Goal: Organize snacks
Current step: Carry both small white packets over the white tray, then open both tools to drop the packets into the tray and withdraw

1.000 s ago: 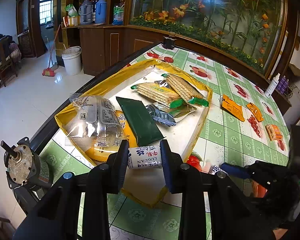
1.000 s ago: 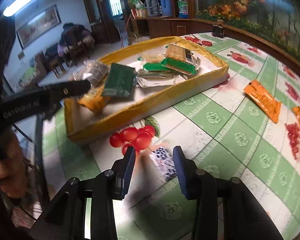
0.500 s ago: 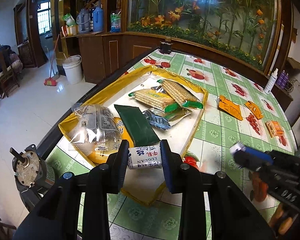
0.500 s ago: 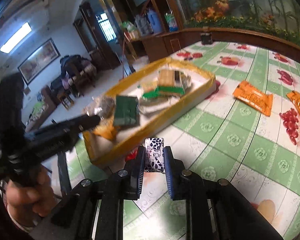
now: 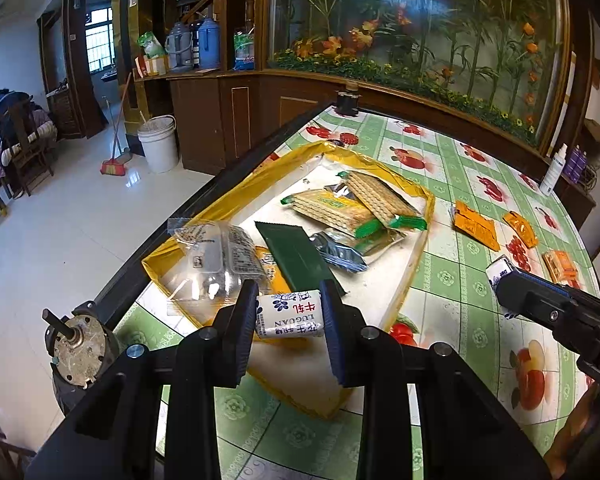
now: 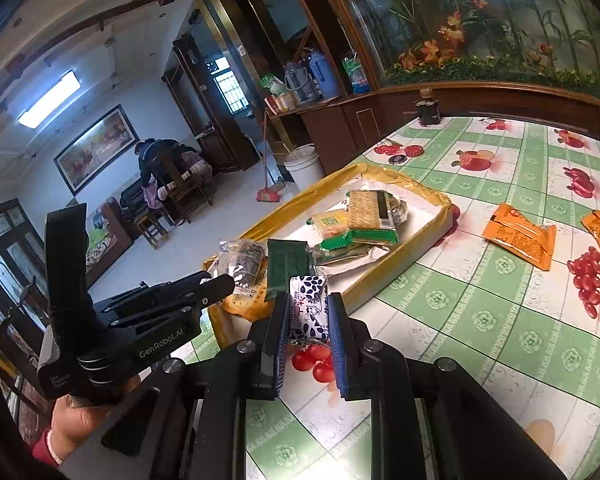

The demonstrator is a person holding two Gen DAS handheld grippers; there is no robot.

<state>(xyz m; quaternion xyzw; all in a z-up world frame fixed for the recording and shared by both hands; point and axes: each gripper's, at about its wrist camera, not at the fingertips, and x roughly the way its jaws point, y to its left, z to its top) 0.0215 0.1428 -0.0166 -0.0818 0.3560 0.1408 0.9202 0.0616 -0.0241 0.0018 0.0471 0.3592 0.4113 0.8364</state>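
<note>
the left claw (image 5: 288, 314) is sitting at the lower middle of the left wrist view, pinching a white candy packet (image 5: 289, 315) crosswise between its two pads, blue flower print and red characters facing up. the packet is hanging over the near corner of the yellow tray (image 5: 418, 248), which is lying on the green checked surface (image 5: 452, 280) along its left edge. inside the tray, a clear bag (image 5: 216, 252) is lying at the near left, a dark green packet (image 5: 296, 254) is beside it, and cracker packs with green ends (image 5: 352, 204) are piling up toward the far end.

the right claw (image 6: 309, 314) is showing at the lower middle of the right wrist view, pressed together on a second white packet with dark leaf print (image 6: 309, 308), holding it upright and clear of the surface, just in front of the tray's near wall. in the left wrist view this packet is peeking out at the right edge of the frame.

three orange packets are lying on the surface to the right of the tray, well apart from it; the nearest one (image 6: 520, 236) is sitting at the right of the right wrist view. a hand (image 6: 80, 412) at the lower left is gripping the left tool's handle.
</note>
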